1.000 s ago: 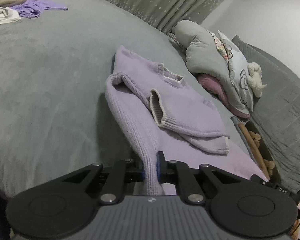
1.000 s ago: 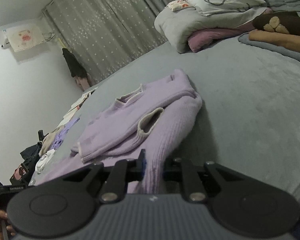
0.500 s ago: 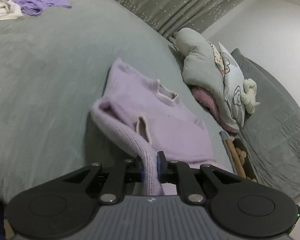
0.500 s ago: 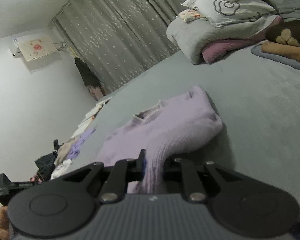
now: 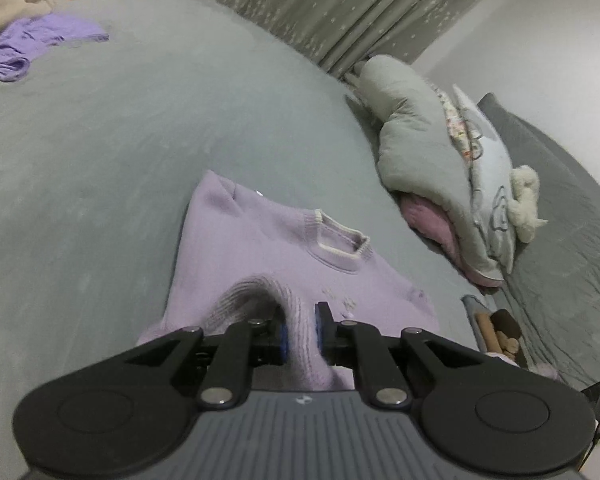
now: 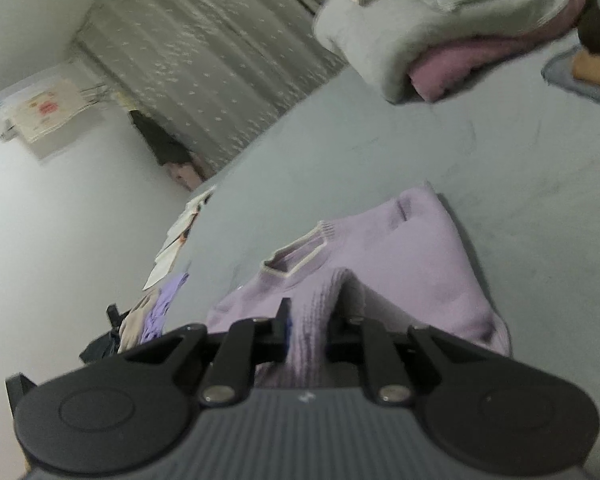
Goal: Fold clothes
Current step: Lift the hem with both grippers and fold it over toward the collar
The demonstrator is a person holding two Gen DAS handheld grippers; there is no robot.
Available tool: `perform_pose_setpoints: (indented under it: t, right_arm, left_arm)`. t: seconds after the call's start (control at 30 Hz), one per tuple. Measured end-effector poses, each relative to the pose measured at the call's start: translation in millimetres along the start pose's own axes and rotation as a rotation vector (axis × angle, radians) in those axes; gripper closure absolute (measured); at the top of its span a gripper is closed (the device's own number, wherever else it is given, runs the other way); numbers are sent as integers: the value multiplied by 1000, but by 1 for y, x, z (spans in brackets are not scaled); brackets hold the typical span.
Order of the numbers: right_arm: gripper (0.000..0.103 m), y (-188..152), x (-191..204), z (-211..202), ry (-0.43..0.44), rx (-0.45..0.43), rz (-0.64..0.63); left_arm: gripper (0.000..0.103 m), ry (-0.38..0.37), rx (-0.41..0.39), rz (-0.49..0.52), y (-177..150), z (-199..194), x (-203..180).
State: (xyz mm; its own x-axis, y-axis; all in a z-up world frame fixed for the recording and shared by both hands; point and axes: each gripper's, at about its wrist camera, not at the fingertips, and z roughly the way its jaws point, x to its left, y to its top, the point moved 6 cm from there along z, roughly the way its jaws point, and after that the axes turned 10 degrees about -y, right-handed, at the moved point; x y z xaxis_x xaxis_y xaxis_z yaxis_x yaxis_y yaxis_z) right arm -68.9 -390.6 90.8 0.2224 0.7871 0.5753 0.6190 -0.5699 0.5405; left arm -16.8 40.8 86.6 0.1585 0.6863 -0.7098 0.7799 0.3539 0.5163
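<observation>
On the grey bed (image 5: 100, 152), lilac sweater (image 5: 260, 248), hem pinched in both grippers' fingers (image 5: 283, 334) (image 6: 285, 320), sleeves hidden.

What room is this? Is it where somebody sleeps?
Most likely a bedroom. A lilac sweater lies on a wide grey bed, with pillows and a folded duvet piled at one end and long curtains behind.

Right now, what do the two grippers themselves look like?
Both match. The left gripper and right gripper each have a grey ribbed body with a small pale logo, two black round-ended side plates, black linkage arms with silver pivot pins, and black fingers with blue pads. No cables, hands or sleeves show.
</observation>
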Motion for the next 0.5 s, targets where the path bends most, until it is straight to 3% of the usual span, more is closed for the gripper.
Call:
perform_pose_setpoints:
  t: [0.17, 0.33, 0.5]
  right_arm:
    - [91, 26, -12, 52, -42, 53, 79]
    - [90, 50, -23, 103, -90, 95, 132]
    - [86, 52, -45, 145, -89, 136, 138]
  left_arm:
    - [90, 52, 41, -40, 29, 46, 25]
    - [89, 66, 22, -83, 38, 73, 51]
    - [87, 71, 31, -152, 44, 92, 74]
